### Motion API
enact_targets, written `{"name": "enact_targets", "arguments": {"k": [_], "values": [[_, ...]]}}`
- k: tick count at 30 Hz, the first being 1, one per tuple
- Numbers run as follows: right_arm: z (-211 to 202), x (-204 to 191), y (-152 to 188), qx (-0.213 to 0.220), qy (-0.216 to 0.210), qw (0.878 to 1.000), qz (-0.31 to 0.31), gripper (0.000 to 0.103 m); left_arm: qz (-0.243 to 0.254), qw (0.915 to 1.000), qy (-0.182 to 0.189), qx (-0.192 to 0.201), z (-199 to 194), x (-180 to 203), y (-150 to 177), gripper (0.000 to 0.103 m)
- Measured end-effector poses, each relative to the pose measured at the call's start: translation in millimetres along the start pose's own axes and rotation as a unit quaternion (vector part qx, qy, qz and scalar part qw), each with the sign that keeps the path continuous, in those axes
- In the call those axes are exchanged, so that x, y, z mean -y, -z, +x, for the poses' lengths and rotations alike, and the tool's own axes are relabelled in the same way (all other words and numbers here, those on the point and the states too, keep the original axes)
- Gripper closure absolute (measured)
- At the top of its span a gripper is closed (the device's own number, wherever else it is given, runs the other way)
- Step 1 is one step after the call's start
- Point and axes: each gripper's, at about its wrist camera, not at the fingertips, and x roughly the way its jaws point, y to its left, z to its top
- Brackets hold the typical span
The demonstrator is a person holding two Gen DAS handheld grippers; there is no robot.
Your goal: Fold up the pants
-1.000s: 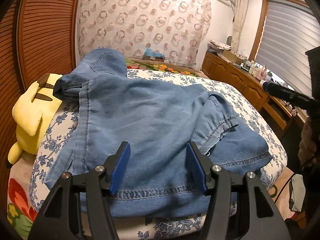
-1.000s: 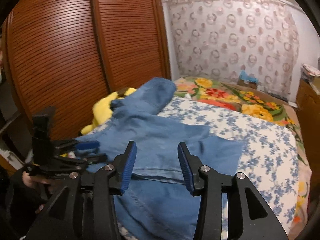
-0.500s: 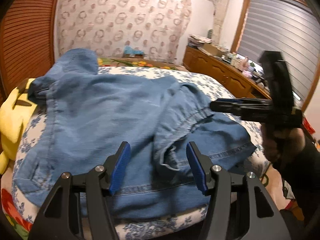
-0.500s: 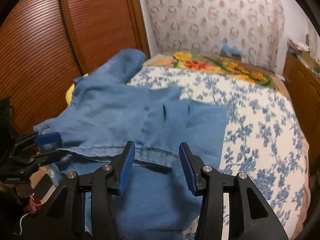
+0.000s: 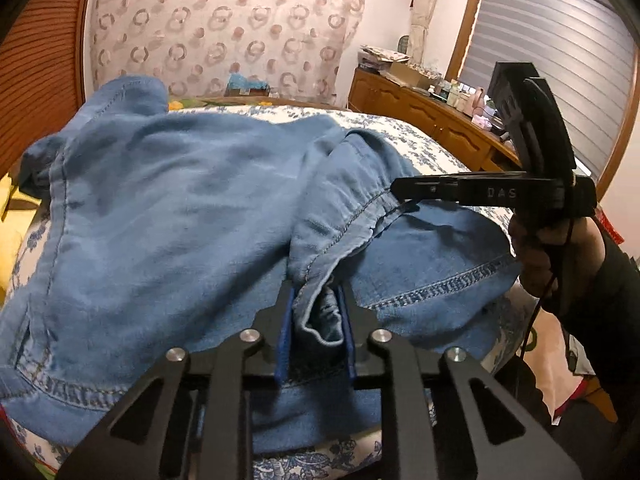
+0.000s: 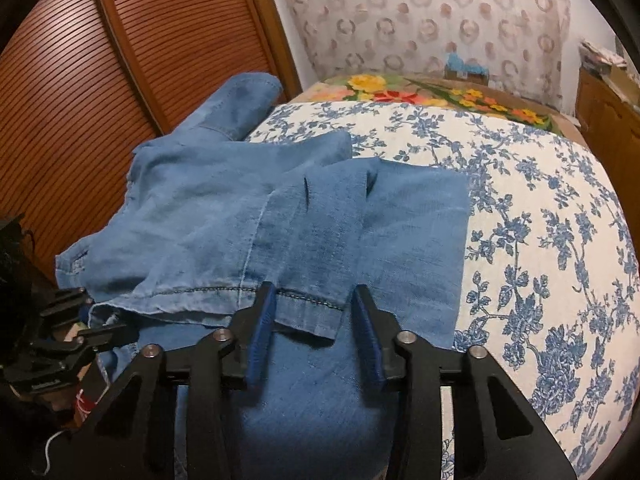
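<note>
Blue denim pants point(image 5: 180, 208) lie spread and partly folded over on the bed; they also show in the right wrist view point(image 6: 224, 216). My left gripper point(image 5: 316, 300) is shut on a bunched hem edge of the pants near the bed's front edge. My right gripper point(image 6: 314, 304) is open, its blue pads either side of a stitched hem flap, not closed on it. In the left wrist view the right gripper point(image 5: 404, 192) reaches in from the right, touching the same raised fold. The left gripper shows at the lower left of the right wrist view point(image 6: 96, 320).
The bed has a white quilt with blue flowers point(image 6: 540, 240). A yellow plush toy point(image 5: 8, 216) lies at the bed's left side. A brown slatted wardrobe point(image 6: 100, 60) stands to the left. A wooden dresser point(image 5: 432, 120) with small items stands to the right.
My left gripper has moved forward and shut on the hem edge of the pants. My right gripper has moved down and closer, its pads now straddling the hem flap.
</note>
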Motion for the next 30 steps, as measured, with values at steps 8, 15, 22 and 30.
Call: {"name": "enact_targets", "arguments": {"k": [8, 15, 22, 30], "values": [[-27.0, -9.9, -13.9, 0.044, -0.009, 0.999, -0.027, 0.100, 0.038, 0.9983, 0.014, 0.041, -28.7, 19.3, -28.3, 0.099], [-107.9, -21.1, -56.7, 0.137, 0.005, 0.989, -0.052, 0.101, 0.076, 0.9907, 0.046, 0.104, -88.2, 48.4, -77.8, 0.099], [-158.5, -48.5, -110.9, 0.193, 0.020, 0.977, -0.086, 0.101, 0.089, 0.9832, 0.054, 0.150, -141.0, 60.2, -110.4, 0.099], [-159.1, -107.7, -151.1, 0.205, 0.012, 0.969, -0.141, 0.101, 0.061, 0.9820, 0.020, 0.177, -181.0, 31.0, -107.4, 0.099]]}}
